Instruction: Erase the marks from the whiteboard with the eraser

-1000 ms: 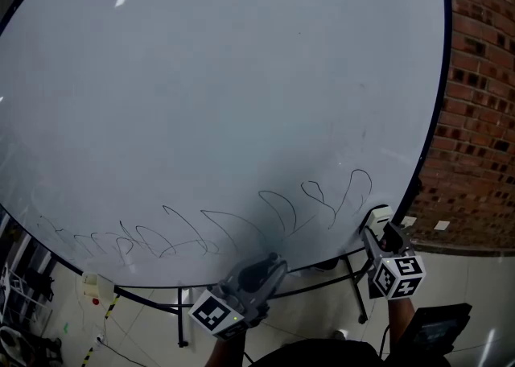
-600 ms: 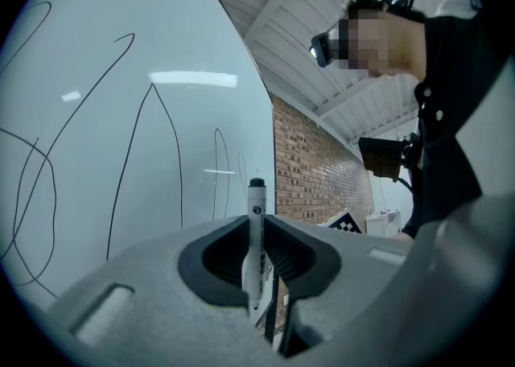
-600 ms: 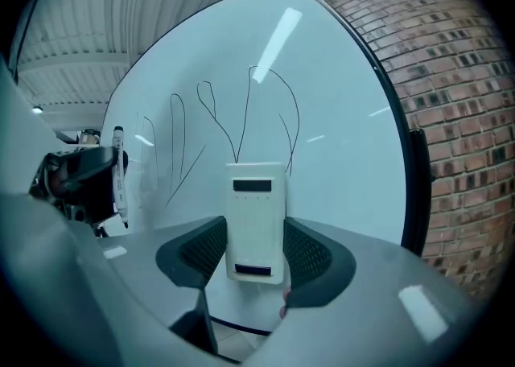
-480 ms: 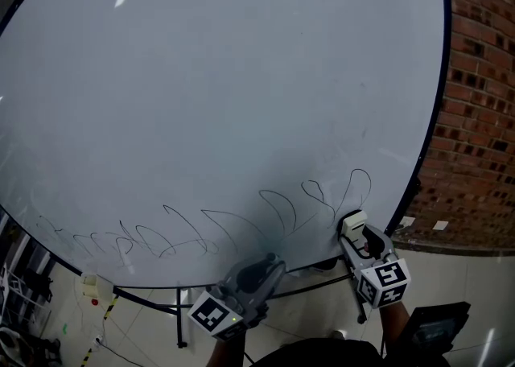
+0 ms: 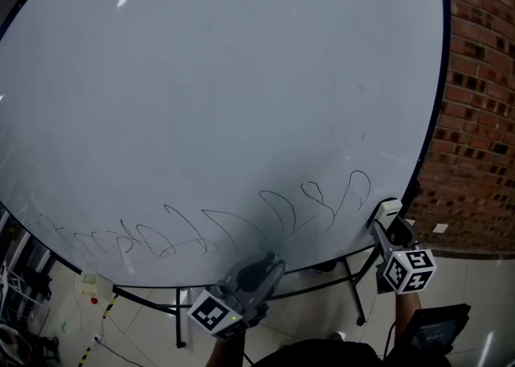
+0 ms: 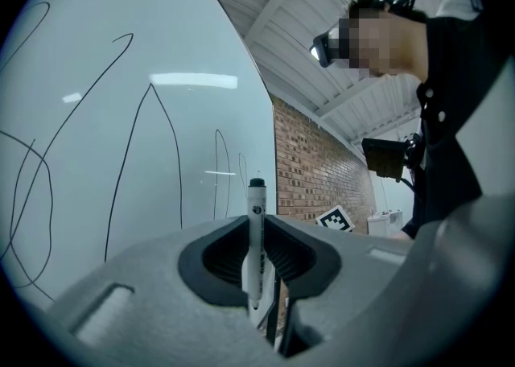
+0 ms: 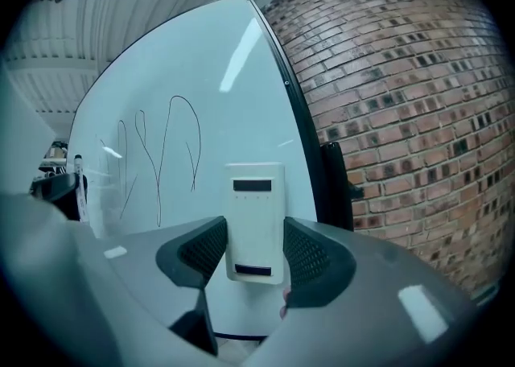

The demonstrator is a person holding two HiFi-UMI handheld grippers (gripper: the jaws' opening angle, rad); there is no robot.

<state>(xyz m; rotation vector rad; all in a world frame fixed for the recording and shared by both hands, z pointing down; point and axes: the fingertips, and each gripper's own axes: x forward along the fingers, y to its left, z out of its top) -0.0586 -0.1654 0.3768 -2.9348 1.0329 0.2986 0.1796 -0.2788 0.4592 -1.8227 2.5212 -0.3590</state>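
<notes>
Right tongs (image 7: pixel 256 254) clamped on the white eraser (image 7: pixel 255 204) at the lower right edge of the whiteboard (image 5: pixel 225 76), near the pen marks (image 5: pixel 278 211). Left tongs (image 6: pixel 257 259) clamped on an upright marker (image 6: pixel 256 220).

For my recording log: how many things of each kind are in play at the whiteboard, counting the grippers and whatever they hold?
whiteboard: 1
eraser: 1
marker: 1
grippers: 2 (left gripper on the marker, right gripper on the eraser)
Total: 5
</notes>
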